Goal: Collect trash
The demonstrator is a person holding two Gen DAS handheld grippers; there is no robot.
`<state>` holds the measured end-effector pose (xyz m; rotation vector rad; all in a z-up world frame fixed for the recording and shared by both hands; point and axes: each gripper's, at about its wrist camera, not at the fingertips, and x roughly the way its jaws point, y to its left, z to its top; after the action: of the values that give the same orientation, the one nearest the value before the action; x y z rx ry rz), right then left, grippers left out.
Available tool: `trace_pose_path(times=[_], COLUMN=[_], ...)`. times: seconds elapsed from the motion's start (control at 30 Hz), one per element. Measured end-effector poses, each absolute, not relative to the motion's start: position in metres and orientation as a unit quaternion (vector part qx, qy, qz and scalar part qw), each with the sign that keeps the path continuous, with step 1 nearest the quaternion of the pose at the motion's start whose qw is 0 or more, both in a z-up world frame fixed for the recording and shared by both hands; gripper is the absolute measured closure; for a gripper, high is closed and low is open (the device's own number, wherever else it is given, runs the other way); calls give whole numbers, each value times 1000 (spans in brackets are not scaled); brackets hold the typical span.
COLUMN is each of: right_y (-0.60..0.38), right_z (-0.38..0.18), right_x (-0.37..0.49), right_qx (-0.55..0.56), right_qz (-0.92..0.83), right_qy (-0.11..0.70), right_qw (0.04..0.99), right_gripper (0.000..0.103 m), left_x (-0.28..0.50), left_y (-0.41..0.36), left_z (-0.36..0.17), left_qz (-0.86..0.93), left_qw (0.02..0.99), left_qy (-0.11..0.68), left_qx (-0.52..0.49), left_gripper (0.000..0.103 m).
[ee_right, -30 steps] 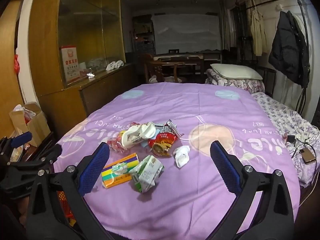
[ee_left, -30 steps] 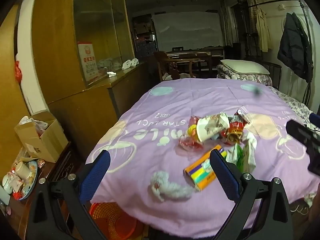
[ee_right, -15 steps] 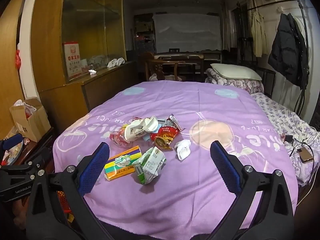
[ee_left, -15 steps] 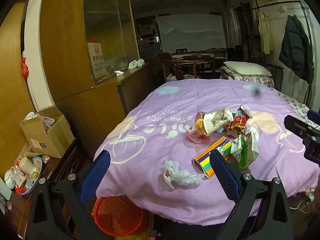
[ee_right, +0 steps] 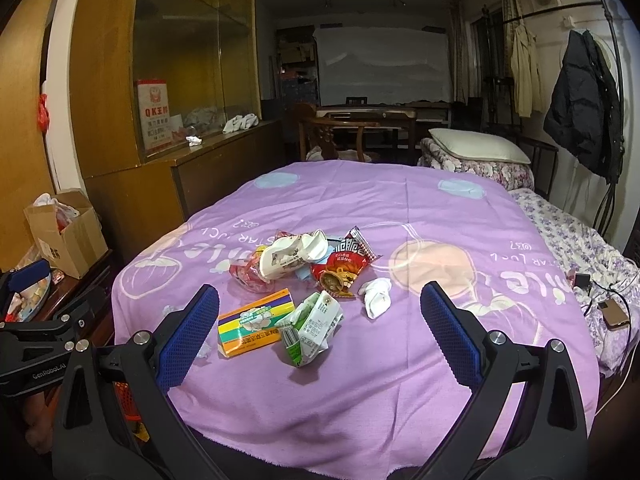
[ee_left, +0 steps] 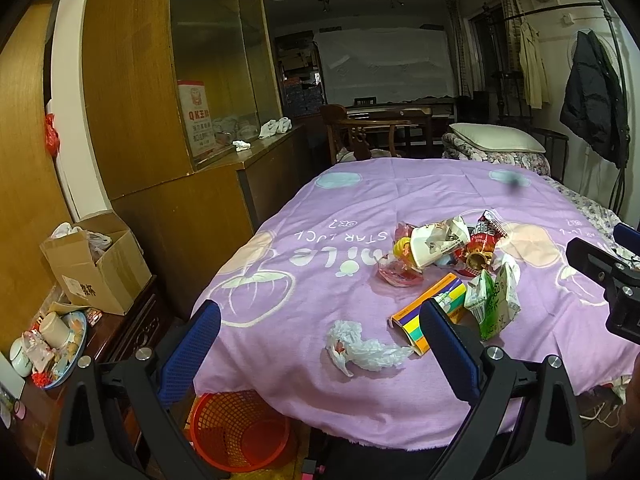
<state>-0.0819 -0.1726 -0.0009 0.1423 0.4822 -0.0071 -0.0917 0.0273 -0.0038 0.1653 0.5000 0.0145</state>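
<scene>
While both grippers hang short of the near edge of the purple-sheeted bed, the trash lies in a loose cluster ahead of them and none of it is held. Left gripper: jaws spread wide, nothing between them. Right gripper: jaws equally wide, also empty.

Nearest item to the left gripper is the crumpled white plastic wrapper, which sits apart from the cluster, close to the bed's near edge and just ahead of the gap between the blue pads; its long axis runs left to right across the view, roughly parallel to the line joining the two fingers. Just beyond it, up and to the right, lies the striped yellow carton, partly hidden by the right-hand finger.

Seen from the right wrist, the same carton and the crushed green-and-white milk carton lie side by side between the fingers. Farther back sit the crushed paper cup, the red snack bag and a white tissue wad.

An orange mesh basket stands on the floor below the bed edge on the left side, so the left hand is judged better placed to drop the wrapper there.
</scene>
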Motion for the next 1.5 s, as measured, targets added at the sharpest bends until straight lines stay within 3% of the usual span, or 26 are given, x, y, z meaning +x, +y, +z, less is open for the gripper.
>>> trace_pose_path(times=[1.5], right_y=[-159], right_z=[3], right_x=[-85], right_qx=[62], right_qz=[3], right_qy=[232], right_qw=[971], right_gripper=[7], left_x=[-92], left_y=[28], left_z=[-5], left_qz=[7], left_qw=[965], left_qy=[248], left_qx=[82], left_gripper=[6])
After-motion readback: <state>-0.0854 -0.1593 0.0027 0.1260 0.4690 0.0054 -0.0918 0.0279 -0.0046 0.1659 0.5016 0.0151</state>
